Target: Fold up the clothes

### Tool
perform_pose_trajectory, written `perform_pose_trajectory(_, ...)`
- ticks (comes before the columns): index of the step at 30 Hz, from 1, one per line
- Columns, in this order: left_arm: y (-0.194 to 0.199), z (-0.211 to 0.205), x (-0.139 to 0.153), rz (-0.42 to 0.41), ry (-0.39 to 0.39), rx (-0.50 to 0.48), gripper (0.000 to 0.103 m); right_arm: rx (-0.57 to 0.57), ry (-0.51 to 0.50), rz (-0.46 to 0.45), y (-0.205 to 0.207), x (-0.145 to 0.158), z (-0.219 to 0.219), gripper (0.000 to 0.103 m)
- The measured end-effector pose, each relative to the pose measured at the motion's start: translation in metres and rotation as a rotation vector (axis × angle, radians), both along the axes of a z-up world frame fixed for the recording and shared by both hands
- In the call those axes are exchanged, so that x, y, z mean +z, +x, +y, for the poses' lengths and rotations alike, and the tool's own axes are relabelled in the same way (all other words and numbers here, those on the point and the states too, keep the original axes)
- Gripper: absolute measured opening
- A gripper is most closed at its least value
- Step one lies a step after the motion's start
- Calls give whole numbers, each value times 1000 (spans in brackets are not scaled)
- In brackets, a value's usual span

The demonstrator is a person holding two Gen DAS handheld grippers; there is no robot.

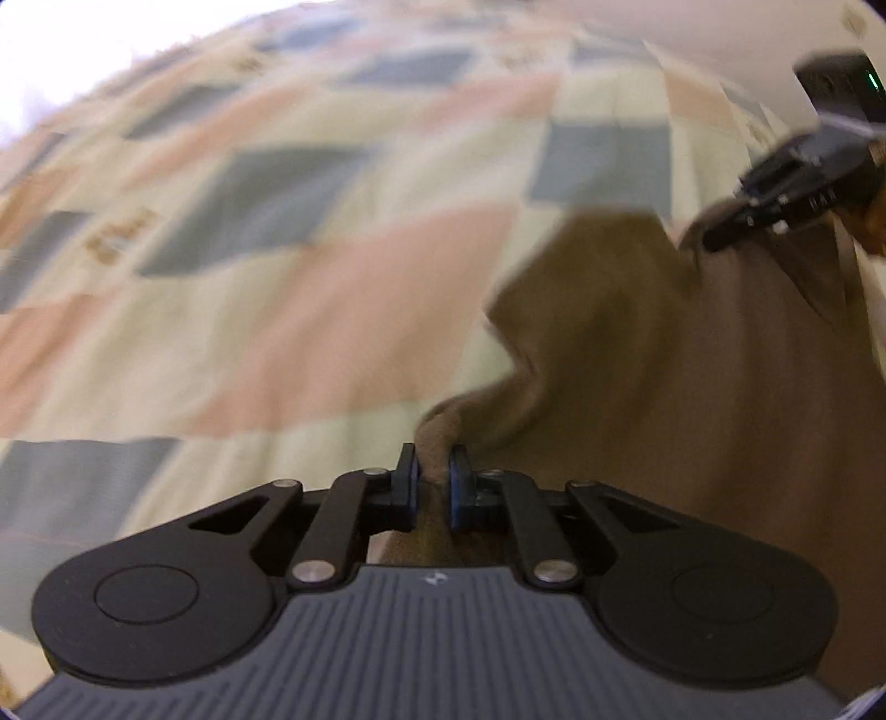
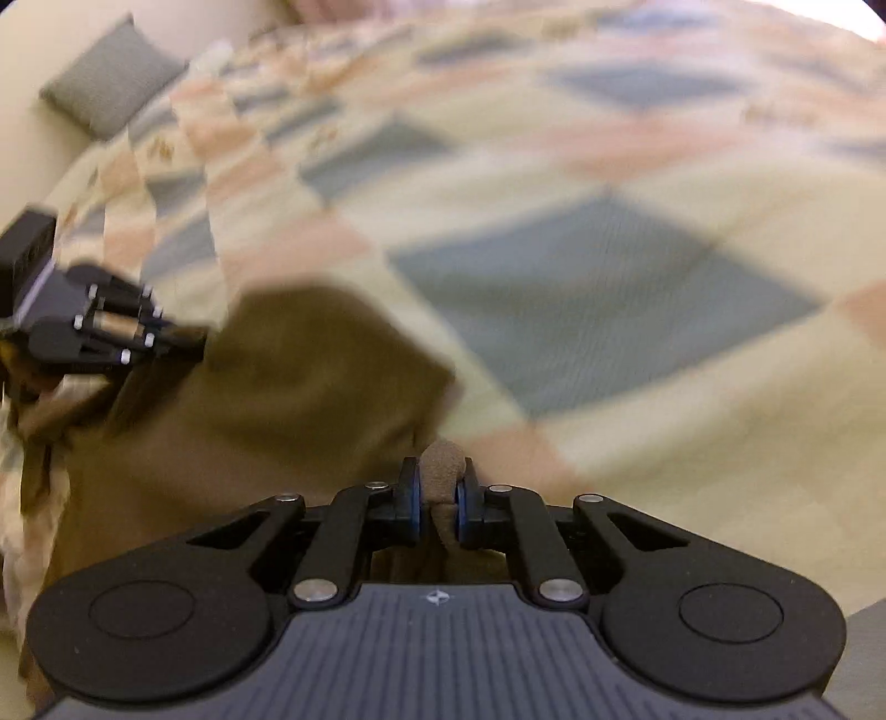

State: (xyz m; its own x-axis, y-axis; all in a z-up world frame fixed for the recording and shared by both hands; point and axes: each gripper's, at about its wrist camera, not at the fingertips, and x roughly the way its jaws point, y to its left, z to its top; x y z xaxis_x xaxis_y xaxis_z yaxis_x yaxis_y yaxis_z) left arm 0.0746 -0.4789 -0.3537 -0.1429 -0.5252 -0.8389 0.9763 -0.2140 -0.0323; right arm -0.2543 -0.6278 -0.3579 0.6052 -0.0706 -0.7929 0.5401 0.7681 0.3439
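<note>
A brown garment (image 1: 664,360) hangs between both grippers above a patchwork bedspread (image 1: 249,249). My left gripper (image 1: 432,482) is shut on a bunched edge of the garment. My right gripper (image 2: 440,490) is shut on another bunched edge of the same brown garment (image 2: 277,387). In the left wrist view the right gripper (image 1: 714,238) shows at the far right, its tip on the cloth. In the right wrist view the left gripper (image 2: 194,340) shows at the far left, its tip on the cloth. Both views are blurred.
The bedspread (image 2: 609,277) of cream, pink and grey-blue squares fills both views. A grey pillow (image 2: 111,77) lies at the far top left against a pale wall (image 1: 747,33).
</note>
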Motion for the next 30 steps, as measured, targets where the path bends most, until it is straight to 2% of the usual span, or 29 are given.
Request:
perform_pose_trajectory(6,23,-5,45,-64,-139,95,7,-31,-191,-74,25,46,0,9)
perform_pose_trajectory(9,39,-14,65,-69,-243,189,9,-63,-298,-104,33,67,-12,9)
perform_pose_trajectory(11,46,-28,63,-65,-255,255,11,-118,-336,-139,38,75,-27,9)
perform_pose_trajectory(12,47,-39,53,-85,-227,268,16,-145,-322,-146,42,72,-36,10)
perform_pose_trajectory(13,45,-49,39,-144,-186,285,26,-169,-296,-127,49,63,-47,16)
perform_pose_trajectory(14,42,-60,25,-212,-144,304,32,-194,-281,-79,61,49,-57,20)
perform_pose_trajectory(15,40,-68,10,-276,-99,325,33,-211,-281,-14,72,35,-62,45)
perform_pose_trajectory(16,42,-73,1,-306,-62,348,33,-222,-289,44,80,23,-64,47)
perform_pose_trajectory(17,46,-71,-3,-303,-45,380,33,-234,-304,88,83,15,-62,45)
perform_pose_trajectory(19,61,-52,6,-231,-61,461,38,-263,-327,153,83,3,-57,48)
perform_pose_trajectory(20,69,-39,14,-190,-74,501,40,-300,-319,123,70,7,-51,52)
perform_pose_trajectory(21,75,-22,22,-161,-75,538,41,-347,-310,88,55,14,-43,65)
perform_pose_trajectory(22,80,-5,30,-128,-71,559,39,-391,-293,54,38,21,-34,70)
perform_pose_trajectory(23,80,15,39,-90,-67,567,39,-429,-257,18,18,29,-25,70)
perform_pose_trajectory(27,55,114,55,86,13,555,43,-534,-19,-92,-60,46,34,70)
perform_pose_trajectory(30,23,190,47,253,136,550,46,-554,166,-52,-103,40,103,70)
